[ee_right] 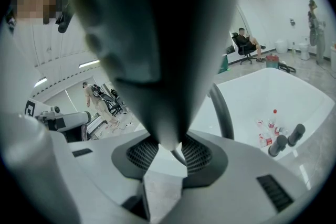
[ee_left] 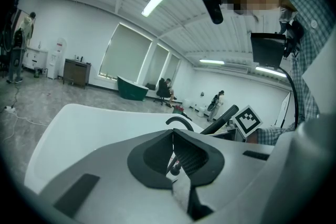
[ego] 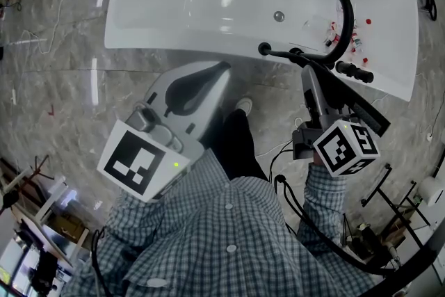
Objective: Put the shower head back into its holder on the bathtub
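— Step in hand?
— Carrying. Right gripper (ee_right: 169, 148) jaws clamp the shower head (ego: 281, 53); left gripper (ee_left: 173, 134) jaws are together, empty. The head hangs over the bathtub (ego: 174, 45) rim.
— Next?
— Lowering it into the holder, probably beside the tap (ego: 345, 10); hard to see.

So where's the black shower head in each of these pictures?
Head view: shower head lower right, just above the marker cube.
Left gripper view: shower head, a black rod right of centre.
Right gripper view: shower head, the big dark blur from top down to the jaws.
Shared landmark: curved black tap.
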The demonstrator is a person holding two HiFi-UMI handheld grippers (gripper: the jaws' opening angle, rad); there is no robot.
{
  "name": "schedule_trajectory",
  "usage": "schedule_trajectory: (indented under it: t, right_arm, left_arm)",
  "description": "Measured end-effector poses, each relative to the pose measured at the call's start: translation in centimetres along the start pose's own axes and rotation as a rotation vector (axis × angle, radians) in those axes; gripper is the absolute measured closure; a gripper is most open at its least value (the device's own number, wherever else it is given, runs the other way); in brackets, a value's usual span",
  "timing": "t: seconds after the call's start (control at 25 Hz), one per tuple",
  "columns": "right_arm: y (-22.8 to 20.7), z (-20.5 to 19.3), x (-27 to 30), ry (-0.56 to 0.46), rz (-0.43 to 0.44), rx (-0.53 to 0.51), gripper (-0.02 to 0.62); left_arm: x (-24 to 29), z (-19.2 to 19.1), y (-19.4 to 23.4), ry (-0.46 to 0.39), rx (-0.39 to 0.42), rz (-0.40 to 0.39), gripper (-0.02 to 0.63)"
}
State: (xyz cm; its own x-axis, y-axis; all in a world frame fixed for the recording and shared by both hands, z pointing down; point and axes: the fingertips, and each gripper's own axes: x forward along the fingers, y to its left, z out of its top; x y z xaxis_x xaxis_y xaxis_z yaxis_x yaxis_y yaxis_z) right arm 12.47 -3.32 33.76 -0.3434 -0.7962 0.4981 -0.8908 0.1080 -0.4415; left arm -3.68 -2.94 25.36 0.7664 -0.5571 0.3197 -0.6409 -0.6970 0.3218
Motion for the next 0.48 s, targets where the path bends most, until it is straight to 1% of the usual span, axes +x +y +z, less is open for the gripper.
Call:
schedule_trajectory:
  t: [0.2,0.36,0.48]
  right_arm:
    - [0.0,-0.6,0.7,0.01,-0.006,0.001,0.46]
    - [-0.2,-1.4,1.3,0.021,-0.01,0.0,0.46]
    - [-0.3,-2.0,1.7,0.032,-0.015,-0.007,0.46]
  left_arm:
    - [-0.3,-0.7,0.5,0.014,0.001,0.001,0.597]
    - [0.1,-0.6,0.7,-0.021,-0.004,-0.001,0.597]
    - [0.1,-1.3,1.0,0.007,-0.016,0.001,0.597]
